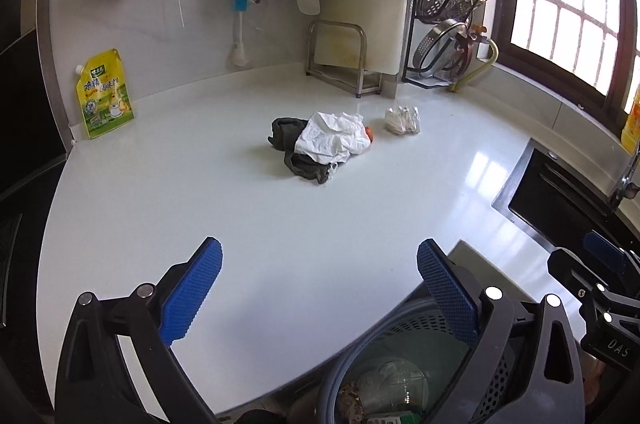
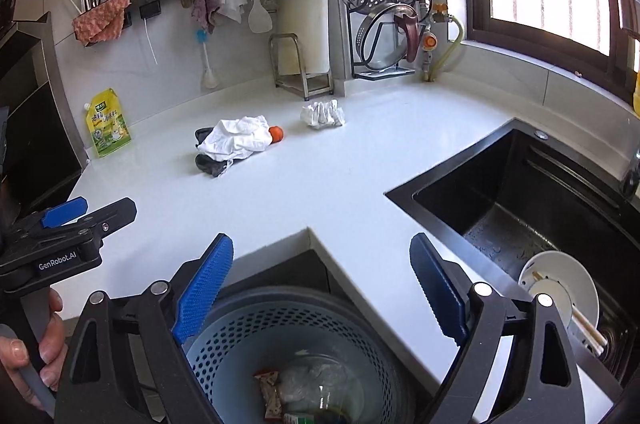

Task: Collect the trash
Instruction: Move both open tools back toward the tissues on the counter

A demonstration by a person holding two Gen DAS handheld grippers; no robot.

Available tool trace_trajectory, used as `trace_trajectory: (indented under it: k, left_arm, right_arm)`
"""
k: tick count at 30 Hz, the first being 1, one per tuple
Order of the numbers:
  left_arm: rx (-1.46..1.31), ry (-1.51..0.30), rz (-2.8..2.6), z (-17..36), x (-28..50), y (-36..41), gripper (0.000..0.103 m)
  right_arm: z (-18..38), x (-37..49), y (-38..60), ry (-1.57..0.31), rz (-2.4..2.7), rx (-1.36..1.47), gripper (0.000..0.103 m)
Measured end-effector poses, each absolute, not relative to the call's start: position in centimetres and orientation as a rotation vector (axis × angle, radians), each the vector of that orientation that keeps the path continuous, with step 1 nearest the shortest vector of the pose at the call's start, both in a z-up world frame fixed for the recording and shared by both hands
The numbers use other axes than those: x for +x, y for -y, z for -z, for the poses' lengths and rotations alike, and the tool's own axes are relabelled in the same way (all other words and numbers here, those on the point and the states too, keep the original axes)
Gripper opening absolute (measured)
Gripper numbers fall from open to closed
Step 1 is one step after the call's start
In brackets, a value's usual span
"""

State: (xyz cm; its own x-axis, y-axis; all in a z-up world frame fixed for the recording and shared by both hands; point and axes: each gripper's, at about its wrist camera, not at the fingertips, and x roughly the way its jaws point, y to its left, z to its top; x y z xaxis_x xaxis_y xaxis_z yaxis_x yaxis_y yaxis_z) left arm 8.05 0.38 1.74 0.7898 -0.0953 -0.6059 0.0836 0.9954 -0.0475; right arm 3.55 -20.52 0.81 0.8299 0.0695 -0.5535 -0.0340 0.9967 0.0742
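Observation:
A crumpled white tissue [image 1: 334, 137] lies on a dark cloth [image 1: 286, 133] mid-counter, with a small orange ball [image 1: 368, 133] at its right end; they also show in the right wrist view: the tissue [image 2: 236, 139], the cloth [image 2: 212, 163], the ball [image 2: 276, 133]. A crumpled white wrapper [image 1: 402, 120] [image 2: 322, 115] lies further right. A perforated blue bin [image 2: 280, 332] [image 1: 400, 336] with trash inside stands below the counter's front edge. My left gripper [image 1: 320, 284] is open and empty above the counter front. My right gripper [image 2: 322, 288] is open and empty above the bin.
A yellow seasoning pouch [image 1: 105, 95] leans on the wall at left. A cutting board rack [image 1: 340, 59] and pot-lid rack [image 1: 452, 23] stand at the back. A black sink [image 2: 532, 207] with a white bowl [image 2: 560, 292] and chopsticks is on the right.

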Motion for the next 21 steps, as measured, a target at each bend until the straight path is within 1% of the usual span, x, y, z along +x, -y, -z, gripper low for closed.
trace_trajectory:
  k: [11, 21]
  left_arm:
    - [-0.031, -0.65, 0.035, -1.9, 16.5, -0.4, 0.096]
    - [-0.04, -0.661, -0.024, -1.2, 22.9, -0.1, 0.096]
  right_arm:
    - [-1.6, 14.2, 21.0, -0.606, -0.078, 0.028, 0.086]
    - [-0.2, 23.8, 21.1, -0.648, -0.086, 0.016, 0.086]
